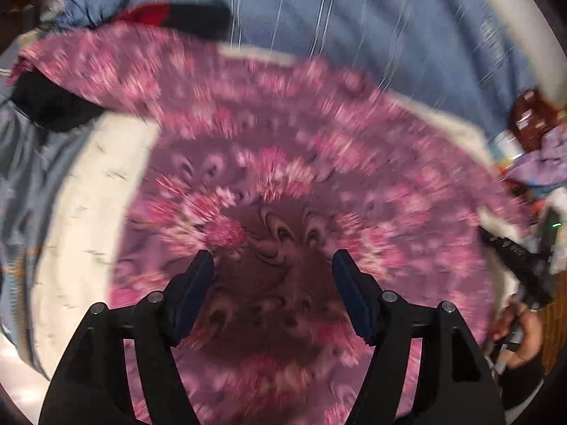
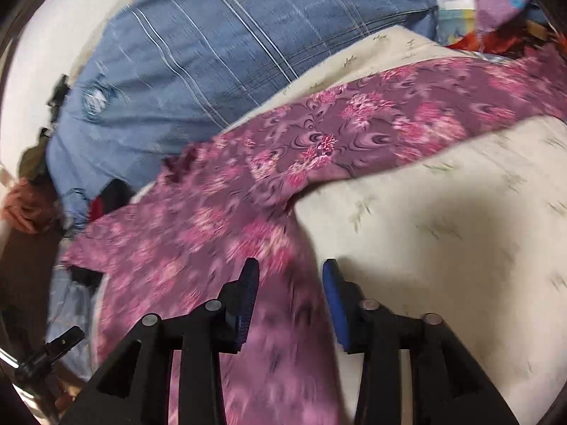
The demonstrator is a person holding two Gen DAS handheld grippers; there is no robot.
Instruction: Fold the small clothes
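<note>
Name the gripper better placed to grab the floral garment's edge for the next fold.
Right, probably. The right gripper is open over the purple floral garment where its edge meets the cream sheet. The left gripper, also open, sits over mid-cloth, away from edges.

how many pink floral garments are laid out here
1: the pink floral garment spreads across the cream sheet, under the open left gripper and right gripper. Others may hide in side piles.

place: home bedroom | bedding: cream sheet with small leaf print (image 2: 443,219), blue striped woven bedspread (image 2: 198,46) | clutter: heap of mixed loose clothes (image 1: 535,156) at the bed's edge
</note>
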